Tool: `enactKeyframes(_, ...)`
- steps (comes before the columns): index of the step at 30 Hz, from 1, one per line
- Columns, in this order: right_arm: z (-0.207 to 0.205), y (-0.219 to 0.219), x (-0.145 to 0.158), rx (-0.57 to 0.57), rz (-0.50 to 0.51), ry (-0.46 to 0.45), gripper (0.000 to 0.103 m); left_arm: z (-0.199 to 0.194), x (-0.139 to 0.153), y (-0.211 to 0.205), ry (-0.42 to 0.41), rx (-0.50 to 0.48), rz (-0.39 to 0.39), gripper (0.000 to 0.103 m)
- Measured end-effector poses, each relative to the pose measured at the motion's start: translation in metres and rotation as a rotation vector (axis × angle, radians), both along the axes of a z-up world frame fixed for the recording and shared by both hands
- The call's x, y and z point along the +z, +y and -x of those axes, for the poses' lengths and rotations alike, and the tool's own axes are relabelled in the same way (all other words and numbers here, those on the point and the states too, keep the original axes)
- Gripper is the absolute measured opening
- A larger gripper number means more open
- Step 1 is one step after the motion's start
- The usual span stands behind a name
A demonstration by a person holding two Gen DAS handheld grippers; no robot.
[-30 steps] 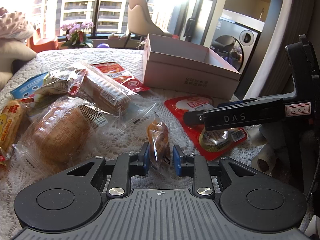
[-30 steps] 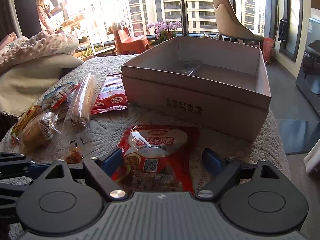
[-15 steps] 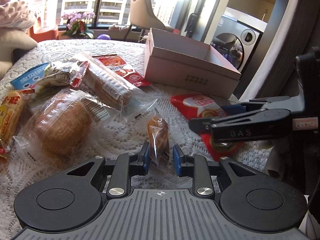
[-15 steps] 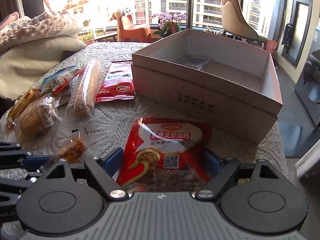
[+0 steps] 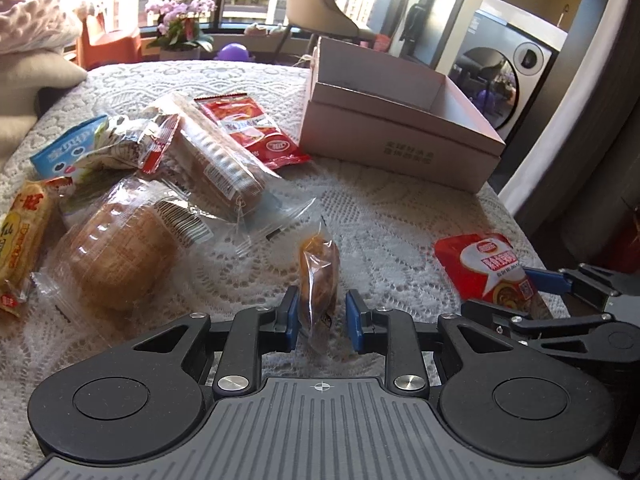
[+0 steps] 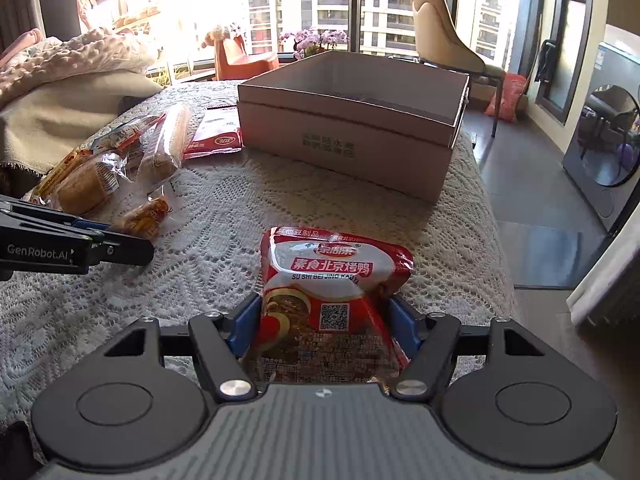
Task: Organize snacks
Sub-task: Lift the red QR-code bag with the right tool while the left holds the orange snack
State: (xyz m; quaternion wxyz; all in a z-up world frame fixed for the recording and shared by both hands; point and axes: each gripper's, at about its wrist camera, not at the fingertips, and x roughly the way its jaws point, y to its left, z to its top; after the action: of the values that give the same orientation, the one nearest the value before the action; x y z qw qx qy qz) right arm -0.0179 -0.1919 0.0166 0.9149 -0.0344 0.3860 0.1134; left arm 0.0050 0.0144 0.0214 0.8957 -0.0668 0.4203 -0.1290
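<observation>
My left gripper (image 5: pixel 319 318) is shut on a small clear packet with an orange-brown snack (image 5: pixel 318 280), held just over the lace tablecloth; it also shows in the right wrist view (image 6: pixel 142 218). My right gripper (image 6: pixel 323 326) is shut on a red pouch with Chinese print (image 6: pixel 332 292), which bulges between the blue pads (image 6: pixel 244 322); the pouch also shows in the left wrist view (image 5: pixel 490 268). An open pink cardboard box (image 6: pixel 348 136) stands at the far right of the table (image 5: pixel 392 136).
A pile of wrapped breads, a biscuit roll and packets (image 5: pixel 132 200) lies at the left, with a red packet (image 5: pixel 250 128) next to the box. The table's right edge (image 6: pixel 496 240) drops to the floor. Blankets (image 6: pixel 68 76) lie beyond the left side.
Both grippers have pulled back from the box. The right gripper's jaws have closed in on the red pouch. The left gripper still holds the small packet.
</observation>
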Motion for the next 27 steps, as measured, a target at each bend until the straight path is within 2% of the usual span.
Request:
enactKeyframes(7, -0.001, 0.003, -0.004, -0.044, 0.014, 0.002, 0.089, -0.012, -0.006, 0.013, 0.036, 0.04, 0.139, 0.028)
enactKeyframes(10, 0.002, 0.001, -0.007, -0.047, 0.007, -0.014, 0.093, -0.014, -0.007, 0.011, 0.019, 0.023, 0.129, 0.028)
enactKeyframes(12, 0.007, 0.002, -0.009, -0.038, 0.003, -0.02, 0.101, -0.014, -0.007, 0.008, 0.013, 0.014, 0.113, 0.028)
enactKeyframes(14, 0.008, 0.002, -0.008, -0.044, 0.001, -0.001, 0.103, -0.014, -0.006, 0.005, 0.01, 0.01, 0.095, 0.028)
enactKeyframes(19, 0.003, 0.003, -0.006, -0.034, 0.009, 0.026, 0.103, -0.01, -0.005, -0.005, -0.02, -0.017, 0.024, 0.028)
enactKeyframes(24, -0.009, 0.003, -0.005, -0.02, -0.002, 0.031, 0.102, -0.007, -0.006, -0.007, -0.036, -0.019, 0.012, 0.028)
enactKeyframes(25, -0.01, 0.002, -0.004, -0.036, -0.004, 0.032, 0.099, -0.007, -0.006, -0.006, -0.037, -0.02, 0.013, 0.028)
enactKeyframes(26, -0.011, 0.002, -0.001, -0.049, -0.001, 0.027, 0.087, -0.006, -0.006, -0.005, -0.038, -0.024, 0.013, 0.028)
enactKeyframes(27, -0.012, 0.001, 0.002, -0.045, 0.0, 0.036, 0.083, -0.006, -0.006, -0.005, -0.04, -0.029, 0.01, 0.028)
